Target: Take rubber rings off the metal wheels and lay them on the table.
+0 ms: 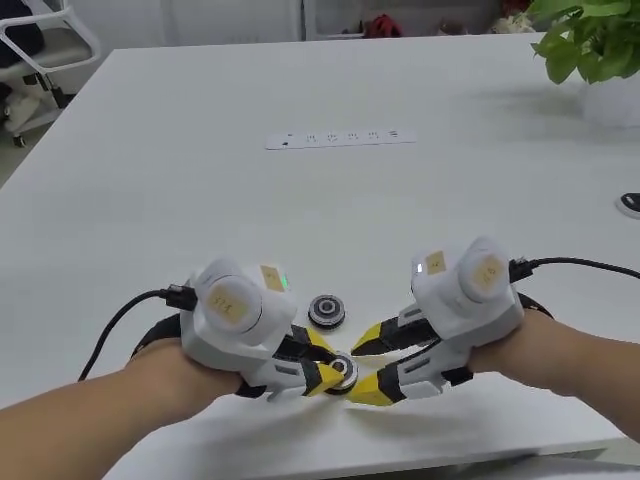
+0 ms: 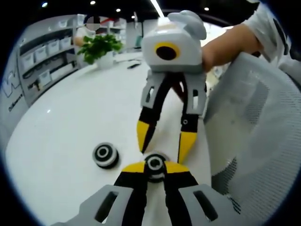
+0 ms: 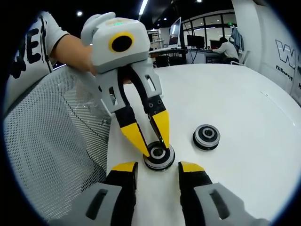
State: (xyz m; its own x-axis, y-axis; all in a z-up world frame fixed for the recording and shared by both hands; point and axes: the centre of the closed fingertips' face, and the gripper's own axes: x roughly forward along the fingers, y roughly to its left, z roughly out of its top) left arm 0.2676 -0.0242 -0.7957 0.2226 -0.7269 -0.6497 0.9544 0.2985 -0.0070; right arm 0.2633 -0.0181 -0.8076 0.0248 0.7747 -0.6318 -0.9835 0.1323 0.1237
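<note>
A small metal wheel (image 1: 343, 370) with a black rubber ring lies near the table's front edge. My left gripper (image 1: 333, 368) is shut on it, the yellow tips pinching it from both sides (image 2: 155, 168). From the opposite side comes my right gripper (image 1: 353, 372), open, with one jaw on either side of the same wheel (image 3: 159, 156) and a gap showing. In the left gripper view the right gripper (image 2: 162, 154) points down at the wheel (image 2: 155, 163). A second wheel (image 1: 326, 311) with its ring on lies free just beyond (image 2: 105, 155) (image 3: 206, 137).
A white power strip (image 1: 340, 138) lies mid-table. A potted plant (image 1: 590, 40) stands at the far right corner and an office chair (image 1: 40, 50) at the far left. A grey mesh chair back (image 3: 56, 141) is close behind the front table edge (image 1: 420, 455).
</note>
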